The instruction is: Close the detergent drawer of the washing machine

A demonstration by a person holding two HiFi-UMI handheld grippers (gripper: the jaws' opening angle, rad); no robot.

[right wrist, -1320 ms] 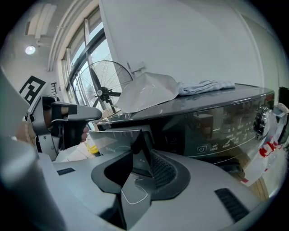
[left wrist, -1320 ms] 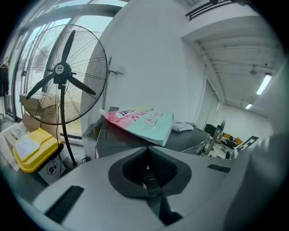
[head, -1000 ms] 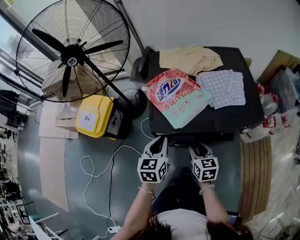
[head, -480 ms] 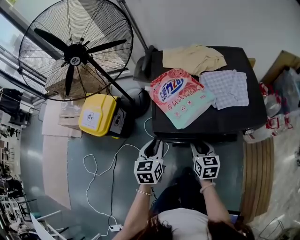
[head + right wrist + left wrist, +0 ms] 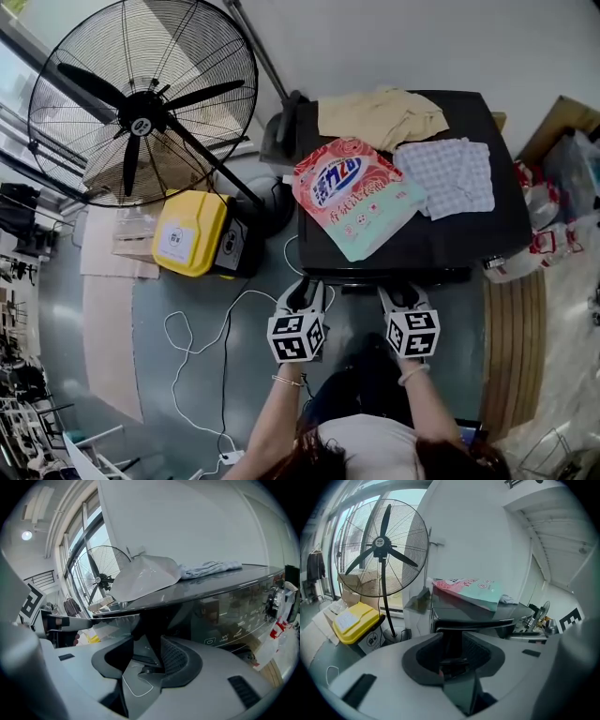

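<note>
**Washing machine** (image 5: pixel 469 239): a black front-loader seen from above, with its glossy top filling the upper right. Its control panel faces the person.

**Pedestal fan** (image 5: pixel 141 98): a large black wire-caged fan that stands just left of the machine. Its pole slants down to a round base beside the machine's left wall.

**Yellow-lidded case** (image 5: pixel 190 232): rests on the grey floor under the fan, near the machine's front left corner.

**Detergent bag** (image 5: pixel 356 192): a pink and mint pouch lying flat on the top. One corner overhangs the front edge.

**Checked cloth** (image 5: pixel 450 173) and **beige cloth** (image 5: pixel 380 114): both lie crumpled on the top, the first to the right of the bag and the second behind it.

**Left gripper** (image 5: pixel 302 292) and **right gripper** (image 5: pixel 400 295): held side by side just short of the machine's front. Both sets of jaws have just been opening. They now stand apart with nothing between them.

**Detergent drawer** (image 5: pixel 485 627): sits in the upper front band, straight ahead of the left gripper. In the head view the top's edge hides it. Its face looks level with the panel, but whether it is fully home cannot be told.

**White cable** (image 5: pixel 192 349): loops over the floor to the left of the person's left arm, clear of both grippers.
</note>
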